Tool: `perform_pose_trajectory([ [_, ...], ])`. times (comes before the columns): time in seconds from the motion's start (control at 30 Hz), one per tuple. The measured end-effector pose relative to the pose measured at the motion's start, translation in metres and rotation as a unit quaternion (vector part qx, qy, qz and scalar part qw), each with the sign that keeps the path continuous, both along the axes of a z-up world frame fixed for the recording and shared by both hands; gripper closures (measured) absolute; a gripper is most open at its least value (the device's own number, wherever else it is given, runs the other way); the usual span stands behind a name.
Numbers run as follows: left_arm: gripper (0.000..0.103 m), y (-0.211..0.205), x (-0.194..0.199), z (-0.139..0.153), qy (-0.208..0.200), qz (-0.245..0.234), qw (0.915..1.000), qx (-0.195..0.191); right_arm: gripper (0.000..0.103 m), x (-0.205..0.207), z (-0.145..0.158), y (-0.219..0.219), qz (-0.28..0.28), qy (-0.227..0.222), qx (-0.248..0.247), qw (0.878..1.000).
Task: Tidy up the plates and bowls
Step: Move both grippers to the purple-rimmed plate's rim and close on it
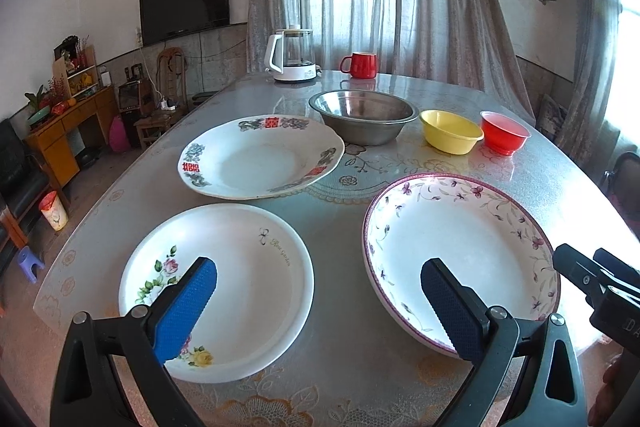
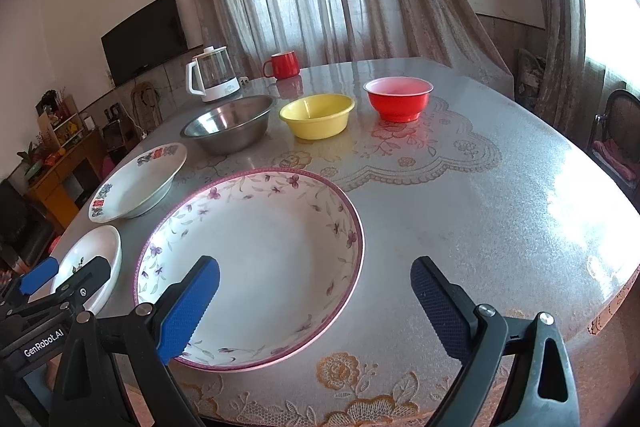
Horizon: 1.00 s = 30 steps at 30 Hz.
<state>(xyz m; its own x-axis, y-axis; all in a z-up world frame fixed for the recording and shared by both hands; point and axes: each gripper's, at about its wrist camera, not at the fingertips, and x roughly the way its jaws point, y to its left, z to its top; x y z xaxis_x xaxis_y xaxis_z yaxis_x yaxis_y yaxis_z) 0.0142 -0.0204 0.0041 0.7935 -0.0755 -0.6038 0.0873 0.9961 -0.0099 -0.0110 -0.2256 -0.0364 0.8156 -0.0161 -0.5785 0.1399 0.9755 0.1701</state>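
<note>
Both tongs, left [image 1: 318, 285] and right [image 2: 314, 283], were spread, empty, above counter's [image 2: 500, 195] near edge. Advice: pinch purple-rimmed plate [image 2: 256, 251] by rim, lift level.

The left tool [image 1: 319, 281] hangs wide open above the table [image 1: 344, 359], between the rose plate [image 1: 248, 267] and the purple-rimmed plate [image 1: 472, 239]. It is holding nothing.
</note>
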Motion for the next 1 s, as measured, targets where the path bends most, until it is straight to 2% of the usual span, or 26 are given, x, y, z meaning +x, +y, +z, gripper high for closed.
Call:
perform_pose_trajectory([
  [0.2,0.0,-0.003,0.011,0.005,0.015,-0.043,0.9983,-0.037,0.006,0.004,0.0,-0.009,0.024,0.005,0.008,1.0],
  [0.3,0.0,-0.004,0.02,0.007,0.025,-0.065,0.9965,-0.046,0.012,0.009,-0.003,-0.011,0.049,0.019,0.024,0.998],
  [0.4,0.0,-0.007,0.029,0.011,0.025,-0.089,0.9948,-0.041,0.024,0.016,-0.01,-0.018,0.074,0.042,0.06,0.995],
  [0.5,0.001,-0.003,0.037,0.016,0.029,-0.102,0.9926,-0.06,0.034,0.022,-0.017,-0.024,0.077,0.06,0.082,0.992],
  [0.53,0.001,-0.003,0.041,0.017,0.032,-0.109,0.9915,-0.064,0.041,0.024,-0.019,-0.026,0.076,0.065,0.085,0.991],
  [0.63,0.015,-0.008,0.054,0.018,0.056,-0.155,0.9838,-0.069,0.051,0.028,-0.023,-0.033,0.069,0.074,0.093,0.991],
  [0.77,0.016,-0.013,0.068,0.011,0.082,-0.178,0.9785,-0.065,0.062,0.033,-0.026,-0.042,0.063,0.08,0.105,0.989],
  [1.0,0.021,-0.019,0.079,-0.002,0.106,-0.201,0.9723,-0.054,0.063,0.042,-0.033,-0.048,0.067,0.093,0.112,0.987],
])
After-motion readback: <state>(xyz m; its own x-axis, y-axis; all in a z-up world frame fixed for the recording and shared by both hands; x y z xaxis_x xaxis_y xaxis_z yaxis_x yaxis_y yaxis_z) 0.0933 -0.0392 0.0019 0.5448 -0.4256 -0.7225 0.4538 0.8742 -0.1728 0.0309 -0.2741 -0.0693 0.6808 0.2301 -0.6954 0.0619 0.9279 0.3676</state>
